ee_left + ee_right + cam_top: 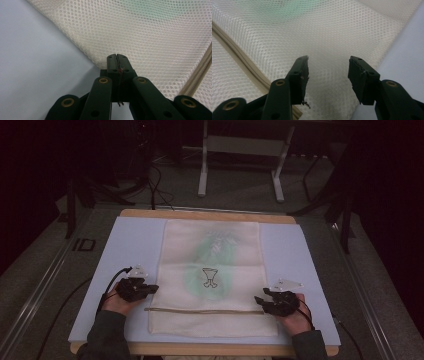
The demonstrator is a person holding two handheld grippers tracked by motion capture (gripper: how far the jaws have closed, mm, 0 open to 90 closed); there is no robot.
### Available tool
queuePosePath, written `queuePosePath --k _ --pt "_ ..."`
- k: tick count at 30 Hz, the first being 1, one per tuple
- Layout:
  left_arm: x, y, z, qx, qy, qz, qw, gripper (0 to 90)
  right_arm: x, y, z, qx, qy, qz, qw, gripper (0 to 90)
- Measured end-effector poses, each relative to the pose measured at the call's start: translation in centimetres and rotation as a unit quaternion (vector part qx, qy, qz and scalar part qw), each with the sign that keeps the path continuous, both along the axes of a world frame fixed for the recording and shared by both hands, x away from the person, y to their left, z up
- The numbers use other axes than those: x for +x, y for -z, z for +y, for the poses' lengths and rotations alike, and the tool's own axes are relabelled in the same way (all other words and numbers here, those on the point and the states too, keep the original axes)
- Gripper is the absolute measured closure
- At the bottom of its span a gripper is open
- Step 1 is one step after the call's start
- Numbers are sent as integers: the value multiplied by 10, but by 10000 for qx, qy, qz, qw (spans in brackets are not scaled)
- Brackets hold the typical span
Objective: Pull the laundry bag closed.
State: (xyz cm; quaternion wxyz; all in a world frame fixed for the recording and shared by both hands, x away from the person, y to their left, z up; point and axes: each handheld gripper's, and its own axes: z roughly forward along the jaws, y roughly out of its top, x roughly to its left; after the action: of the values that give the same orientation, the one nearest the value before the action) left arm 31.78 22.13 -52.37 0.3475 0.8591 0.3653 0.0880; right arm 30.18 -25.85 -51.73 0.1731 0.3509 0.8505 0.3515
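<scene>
Left gripper (pixel 117 58) fingers pinched on mesh bag (pixel 212 270) edge, lower left; right gripper (pixel 329 65) agape over mesh, should bite before lifting.

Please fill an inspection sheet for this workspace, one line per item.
Surface: pale blue mat on a wooden table.
Job's things: mesh bag lies flat, with a green item inside and a cord across its near end.
Clutter: nothing seen.
Grippers: left gripper shut at the bag's left edge; right gripper open over the right edge.
Cables: one cable from each gripper.
Surroundings: dark room, white frame behind.
</scene>
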Motion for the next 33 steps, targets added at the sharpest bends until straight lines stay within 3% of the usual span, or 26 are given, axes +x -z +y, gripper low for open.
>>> queuePosePath --k 33 --pt "2 3 -1 65 103 56 9999 897 -10 -2 38 -74 -638 -5 9979 506"
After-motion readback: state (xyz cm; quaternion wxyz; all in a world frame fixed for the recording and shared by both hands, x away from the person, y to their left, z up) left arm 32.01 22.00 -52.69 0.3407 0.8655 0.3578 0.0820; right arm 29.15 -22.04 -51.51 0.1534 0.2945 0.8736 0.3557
